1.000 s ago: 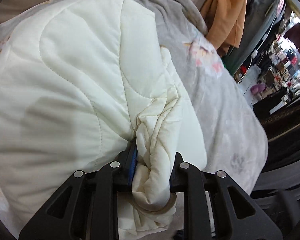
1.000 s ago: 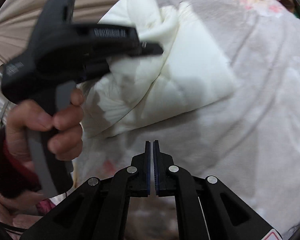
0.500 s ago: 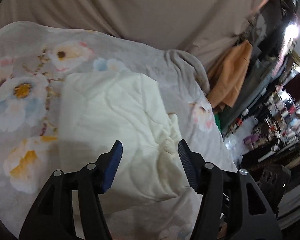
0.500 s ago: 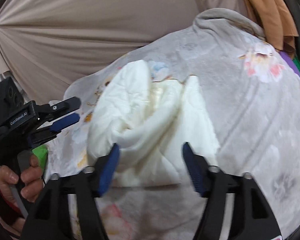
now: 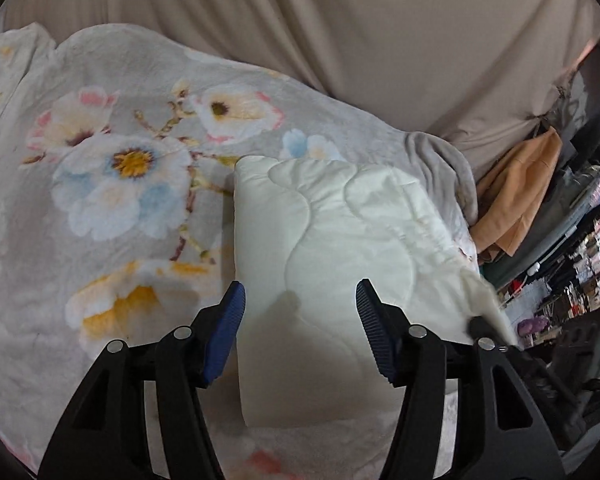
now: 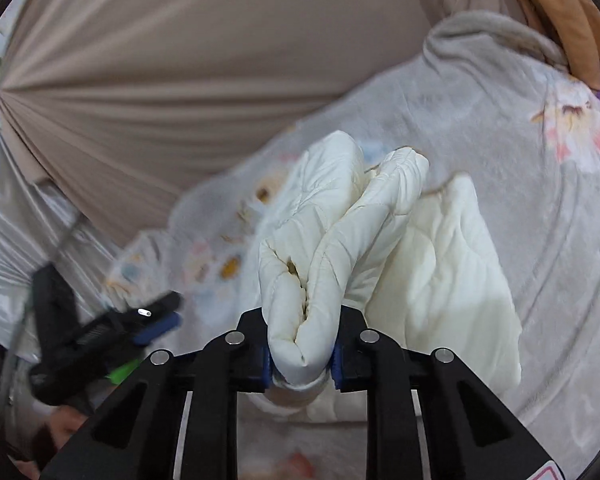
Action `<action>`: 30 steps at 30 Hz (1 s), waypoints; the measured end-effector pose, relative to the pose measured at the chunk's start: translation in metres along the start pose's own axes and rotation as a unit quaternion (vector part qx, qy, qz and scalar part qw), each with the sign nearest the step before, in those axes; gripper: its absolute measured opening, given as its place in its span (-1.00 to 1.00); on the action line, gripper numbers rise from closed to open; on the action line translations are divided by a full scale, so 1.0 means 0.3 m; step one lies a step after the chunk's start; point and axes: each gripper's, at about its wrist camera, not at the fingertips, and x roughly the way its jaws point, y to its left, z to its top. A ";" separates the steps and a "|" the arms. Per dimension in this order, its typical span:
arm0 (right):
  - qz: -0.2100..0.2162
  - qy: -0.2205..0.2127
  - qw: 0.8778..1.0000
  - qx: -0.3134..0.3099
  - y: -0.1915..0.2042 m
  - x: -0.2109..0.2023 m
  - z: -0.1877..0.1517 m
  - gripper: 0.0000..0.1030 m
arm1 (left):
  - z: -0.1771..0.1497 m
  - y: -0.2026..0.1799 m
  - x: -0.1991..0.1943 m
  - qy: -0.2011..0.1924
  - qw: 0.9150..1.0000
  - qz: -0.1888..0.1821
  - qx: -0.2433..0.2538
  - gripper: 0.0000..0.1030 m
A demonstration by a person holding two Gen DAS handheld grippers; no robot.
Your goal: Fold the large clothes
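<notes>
Cream quilt (image 6: 440,256): we're mid-fold.
Right gripper (image 6: 300,356): just closed, clamped on bunched edge.
Left gripper (image 5: 300,328): apart, empty.
Risk: thick roll slips, fold unravels.

Both wrist views look steeply down, close over the bed — sharing the cream quilted garment (image 5: 340,264) on the floral blanket (image 5: 112,184).

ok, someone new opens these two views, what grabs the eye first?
The cream quilted garment, folded into a puffy block on the floral blanket, fills the middle of the left view. In the right view the right tool has just closed and pinches a bunched fold of it. The left tool hangs open above the block, holding nothing.
</notes>
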 end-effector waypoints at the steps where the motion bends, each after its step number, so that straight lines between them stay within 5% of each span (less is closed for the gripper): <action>1: -0.006 -0.011 1.000 0.000 -0.018 -0.033 -0.005 -0.63 | 0.001 -0.016 0.009 0.002 1.000 -0.006 0.007 0.08; 8: -0.100 0.064 0.991 0.070 -0.343 0.052 -0.158 -0.64 | -0.080 -0.174 0.205 0.063 0.995 -0.024 0.068 0.08; 14: -0.085 0.071 0.989 0.097 -0.452 0.110 -0.223 -0.54 | -0.186 -0.249 0.367 0.085 0.983 0.043 0.156 0.10; 19: -0.107 0.069 0.987 0.095 -0.421 0.020 -0.173 -0.34 | -0.203 -0.257 0.413 0.089 0.976 0.076 0.182 0.12; 24: -0.223 0.012 0.975 -0.001 -0.279 -0.116 -0.084 -0.30 | -0.196 -0.257 0.413 0.091 0.977 0.077 0.177 0.12; 30: -0.194 0.054 0.976 -0.080 -0.209 0.034 -0.008 -0.94 | -0.195 -0.254 0.412 0.092 0.978 0.075 0.172 0.12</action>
